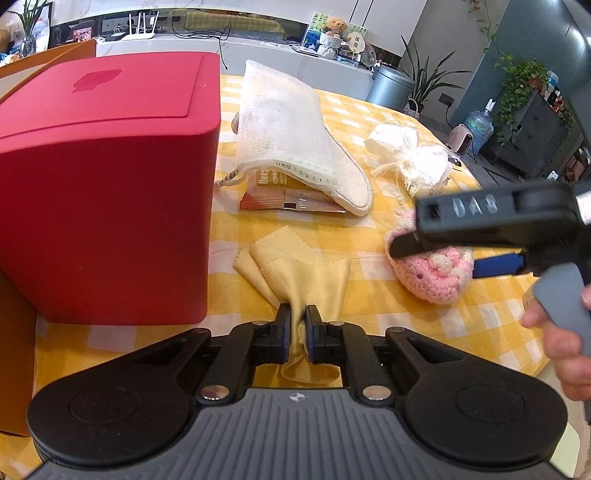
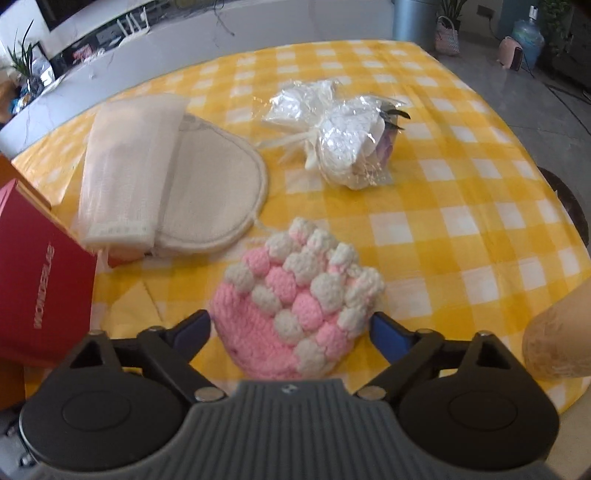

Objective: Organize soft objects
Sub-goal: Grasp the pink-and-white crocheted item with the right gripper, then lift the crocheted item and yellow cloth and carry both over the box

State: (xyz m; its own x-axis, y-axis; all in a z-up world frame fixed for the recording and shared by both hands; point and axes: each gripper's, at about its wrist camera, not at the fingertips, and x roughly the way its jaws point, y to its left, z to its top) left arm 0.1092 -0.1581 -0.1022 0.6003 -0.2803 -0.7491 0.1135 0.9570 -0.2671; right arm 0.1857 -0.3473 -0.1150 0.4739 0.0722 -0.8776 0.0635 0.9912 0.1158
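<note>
- Left tool (image 1: 297, 325) was clamped on the yellow cloth (image 1: 295, 266), bunching it beside the red box (image 1: 107, 184), presumably the destination.
- Right tool (image 2: 290, 328) stood spread wide around the pink knitted hat (image 2: 295, 310) on the table (image 2: 461, 236), apparently ready to close on it.
- The box opening was not visible; a packet (image 1: 291, 201) lay half hidden under the mesh bag (image 1: 284, 125).

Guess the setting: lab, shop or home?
Most likely a home living or dining area: a table under a yellow checked cloth, houseplants, a teddy bear on a sideboard, and a water jug on the floor.
</note>
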